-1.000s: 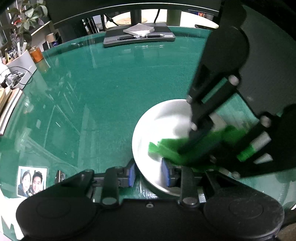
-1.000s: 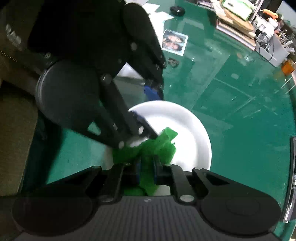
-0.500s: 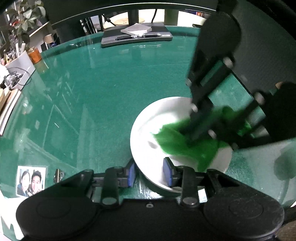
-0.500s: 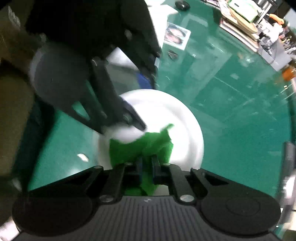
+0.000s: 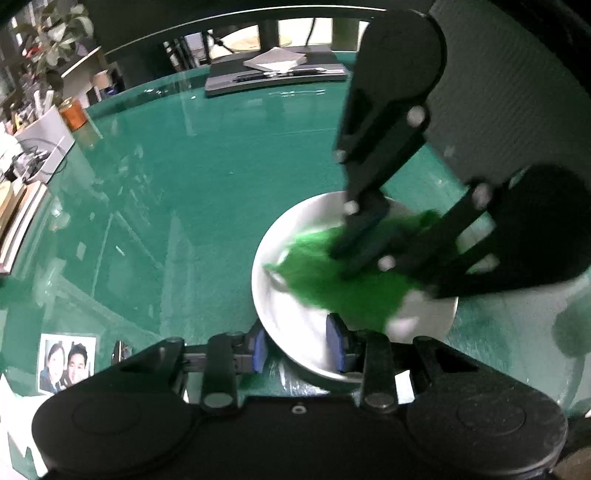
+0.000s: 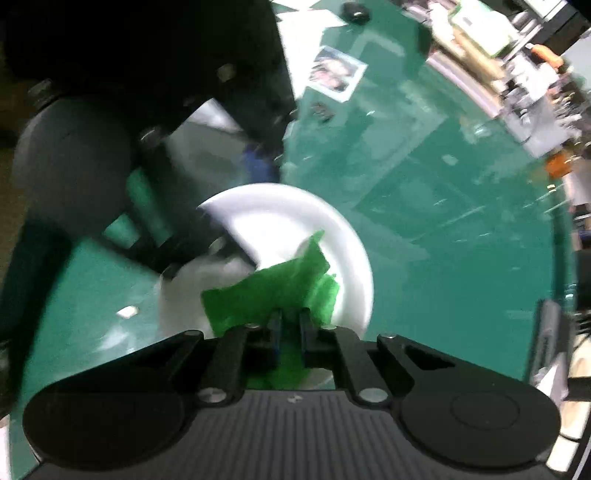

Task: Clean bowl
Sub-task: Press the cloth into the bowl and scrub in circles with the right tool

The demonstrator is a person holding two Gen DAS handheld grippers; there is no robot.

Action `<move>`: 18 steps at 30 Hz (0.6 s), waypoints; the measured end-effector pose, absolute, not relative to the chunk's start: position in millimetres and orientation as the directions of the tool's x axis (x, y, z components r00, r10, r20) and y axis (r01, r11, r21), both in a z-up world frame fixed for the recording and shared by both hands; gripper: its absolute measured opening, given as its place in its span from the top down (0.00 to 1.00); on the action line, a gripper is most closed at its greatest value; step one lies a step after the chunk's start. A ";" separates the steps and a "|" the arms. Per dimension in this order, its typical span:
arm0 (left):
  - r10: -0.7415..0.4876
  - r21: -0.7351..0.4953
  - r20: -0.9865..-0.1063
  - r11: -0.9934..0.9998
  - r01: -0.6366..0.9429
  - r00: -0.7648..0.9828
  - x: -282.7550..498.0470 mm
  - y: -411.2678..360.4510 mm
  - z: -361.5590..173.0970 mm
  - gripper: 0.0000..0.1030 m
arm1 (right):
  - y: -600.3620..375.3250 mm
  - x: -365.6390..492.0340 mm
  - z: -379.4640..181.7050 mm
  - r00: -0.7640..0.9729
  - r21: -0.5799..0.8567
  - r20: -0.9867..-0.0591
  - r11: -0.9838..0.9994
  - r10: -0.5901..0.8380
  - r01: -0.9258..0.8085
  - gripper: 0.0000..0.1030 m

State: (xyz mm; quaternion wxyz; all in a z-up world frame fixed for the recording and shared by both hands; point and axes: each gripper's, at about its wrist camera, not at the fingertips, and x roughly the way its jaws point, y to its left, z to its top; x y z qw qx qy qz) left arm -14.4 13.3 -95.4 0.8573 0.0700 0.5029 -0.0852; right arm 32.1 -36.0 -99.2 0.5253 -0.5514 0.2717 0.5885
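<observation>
A white bowl (image 5: 291,317) (image 6: 288,221) stands on the green glass table. My left gripper (image 5: 297,349) straddles its near rim, one blue pad outside the wall and one inside, shut on the bowl. Down into the bowl from the right comes my right gripper (image 5: 343,262) (image 6: 290,325), shut on a crumpled green cloth (image 5: 332,284) (image 6: 269,291). The cloth lies pressed against the bowl's inner surface and is blurred by motion. The cloth and the right gripper's fingers hide part of the bowl's inside.
A photo print (image 5: 68,363) (image 6: 336,74) lies on the table near the left gripper. At the far edge a dark laptop (image 5: 277,79) carries a notepad. An orange can (image 5: 72,112) and cluttered books line the left side. A black mouse (image 6: 354,11) sits far off.
The right gripper has swept the green cloth across the bowl's inside, from the near right part toward the middle, and has rolled a little. The left gripper has kept still on the rim.
</observation>
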 end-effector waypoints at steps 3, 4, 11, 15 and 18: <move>-0.072 0.042 -0.874 0.974 0.222 0.480 -15.1 16.0 -95.4 0.67 | -39.2 21.4 -99.7 0.129 -0.241 -0.926 -0.293 0.354 -0.925 0.91; -0.065 0.052 -0.873 0.973 0.225 0.483 -15.6 15.1 -95.3 0.67 | -41.9 22.1 -98.1 0.098 -0.205 -0.935 -0.292 0.342 -0.934 0.91; -0.060 0.059 -0.872 0.972 0.227 0.486 -14.7 11.5 -95.7 0.67 | -48.3 30.0 -89.8 0.152 -0.234 -0.954 -0.322 0.259 -0.917 0.95; -0.066 0.046 -0.873 0.975 0.216 0.483 -14.0 17.2 -96.4 0.66 | -46.8 15.6 -95.8 0.205 -0.320 -0.917 -0.322 0.343 -0.891 0.91; -0.055 0.059 -0.871 0.975 0.216 0.488 -13.8 16.0 -96.6 0.65 | -53.4 12.5 -96.4 0.195 -0.313 -0.909 -0.296 0.368 -0.902 0.91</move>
